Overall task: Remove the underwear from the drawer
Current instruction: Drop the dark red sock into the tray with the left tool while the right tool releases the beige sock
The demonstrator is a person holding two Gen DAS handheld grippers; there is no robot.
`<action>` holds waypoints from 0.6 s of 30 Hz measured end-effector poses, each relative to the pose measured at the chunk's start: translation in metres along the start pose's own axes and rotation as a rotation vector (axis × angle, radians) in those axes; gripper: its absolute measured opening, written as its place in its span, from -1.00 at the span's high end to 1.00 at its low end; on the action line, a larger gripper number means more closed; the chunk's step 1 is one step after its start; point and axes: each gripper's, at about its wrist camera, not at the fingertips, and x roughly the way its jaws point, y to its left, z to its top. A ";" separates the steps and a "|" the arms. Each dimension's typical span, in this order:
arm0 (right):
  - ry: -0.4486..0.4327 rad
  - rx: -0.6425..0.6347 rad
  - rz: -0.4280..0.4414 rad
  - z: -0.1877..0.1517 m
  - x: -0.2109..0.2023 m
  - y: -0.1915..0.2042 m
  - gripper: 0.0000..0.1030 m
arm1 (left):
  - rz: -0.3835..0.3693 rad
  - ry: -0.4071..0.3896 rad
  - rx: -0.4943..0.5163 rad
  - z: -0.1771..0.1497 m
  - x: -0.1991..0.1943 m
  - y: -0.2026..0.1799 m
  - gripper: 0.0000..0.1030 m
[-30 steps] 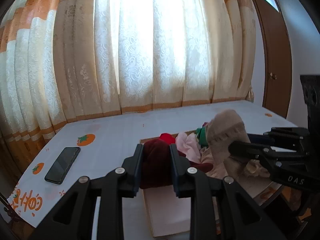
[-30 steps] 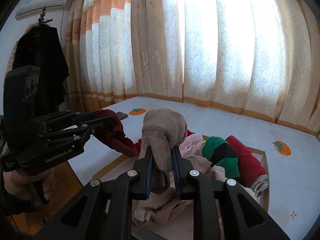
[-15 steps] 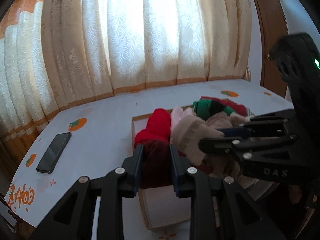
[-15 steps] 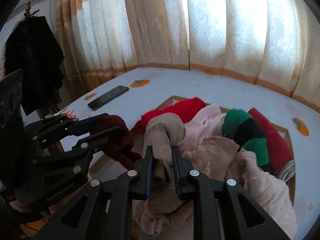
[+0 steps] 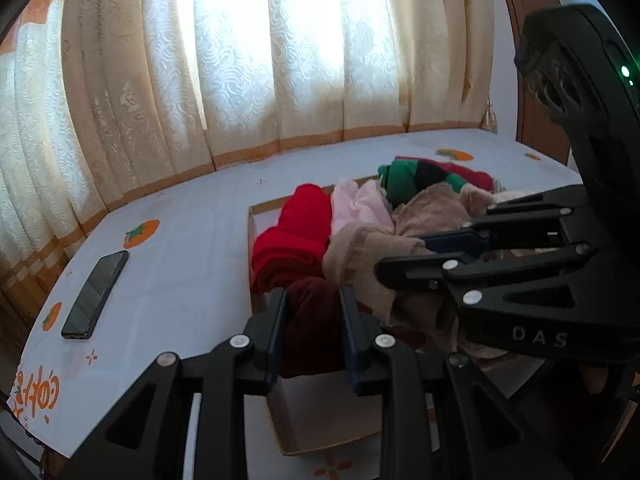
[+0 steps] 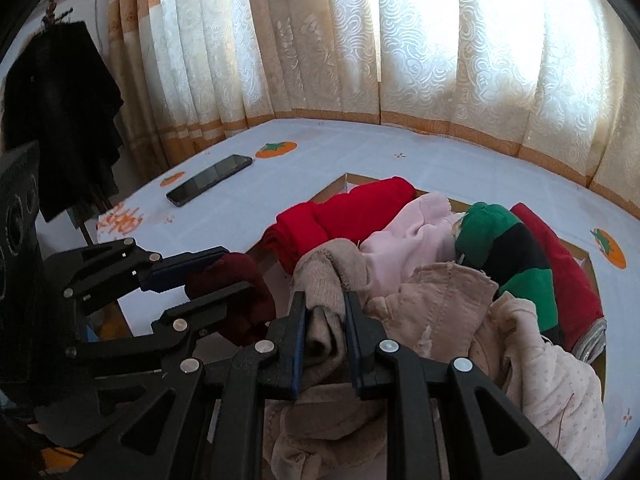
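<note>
My left gripper is shut on a dark maroon garment, which hangs over the near left corner of the cardboard drawer box. The same maroon garment shows in the right wrist view, pinched in the left gripper. My right gripper is shut on a beige knit garment just above the pile; the right gripper reaches in from the right in the left wrist view. Rolled red, pink and green-and-black clothes fill the box.
The box lies on a white cloth printed with orange fruit. A black phone lies on it to the left; the same phone shows at the back left in the right wrist view. Curtains hang behind. Dark clothes hang at far left.
Both grippers have come down toward the box with their garments still pinched. The right gripper has moved closer to the left one, and both views tilt more toward the pile.
</note>
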 end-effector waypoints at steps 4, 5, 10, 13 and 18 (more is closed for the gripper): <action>0.006 0.002 0.004 -0.005 0.003 -0.001 0.61 | 0.001 0.014 -0.002 -0.004 0.003 0.002 0.53; 0.006 0.006 0.006 -0.007 0.003 -0.002 0.61 | 0.002 0.014 -0.006 -0.005 0.003 0.003 0.52; 0.001 0.007 0.015 -0.012 -0.001 -0.002 0.61 | 0.001 0.017 -0.011 -0.008 0.004 0.003 0.48; 0.001 0.011 0.017 -0.013 -0.001 -0.003 0.61 | 0.001 0.020 -0.013 -0.008 0.005 0.003 0.44; -0.007 0.021 0.023 -0.015 -0.002 -0.004 0.61 | 0.003 0.013 -0.013 -0.011 0.004 0.004 0.38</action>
